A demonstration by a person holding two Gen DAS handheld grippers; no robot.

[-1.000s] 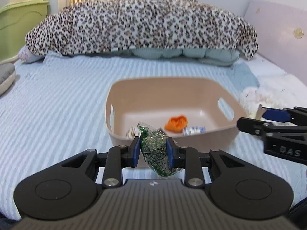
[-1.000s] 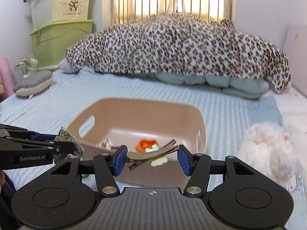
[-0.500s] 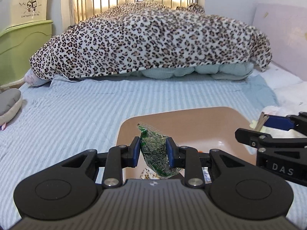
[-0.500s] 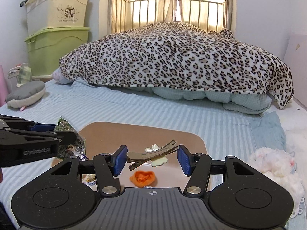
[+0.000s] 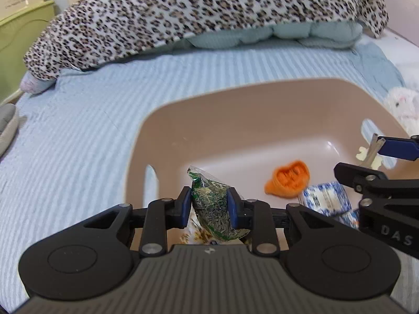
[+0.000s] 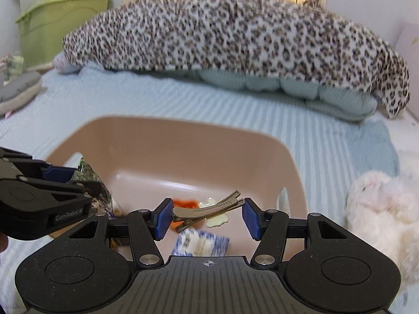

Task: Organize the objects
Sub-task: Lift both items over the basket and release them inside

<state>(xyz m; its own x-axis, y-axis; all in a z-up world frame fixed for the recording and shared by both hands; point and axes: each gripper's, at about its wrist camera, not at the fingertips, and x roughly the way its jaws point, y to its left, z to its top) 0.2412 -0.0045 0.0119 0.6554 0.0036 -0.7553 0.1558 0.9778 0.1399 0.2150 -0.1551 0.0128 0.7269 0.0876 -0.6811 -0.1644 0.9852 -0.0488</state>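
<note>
Left gripper (image 5: 209, 206) w/ jaws pinched on a clear packet of green dried herbs (image 5: 216, 209), held upright over the near-left part of the beige plastic bin (image 5: 235, 99). Right gripper (image 6: 207, 216) has jaws closed on a grey-brown hair clip (image 6: 207, 209) lying crosswise btwn the blue pads (image 6: 163, 218), also over the bin, near its right handle cutout. A pale flower-ish bit sits behind the clip; can't tell if attached. Inside the bin: orange item (image 5: 288, 181), blue/white patterned packet (image 5: 326, 200). Bin sits on the striped light-blue bed (image 5: 78, 136); leopard-print blanket (image 5: 196, 13) at the back, white fluffy toy (image 6: 379, 204) just right of the bin.
</note>
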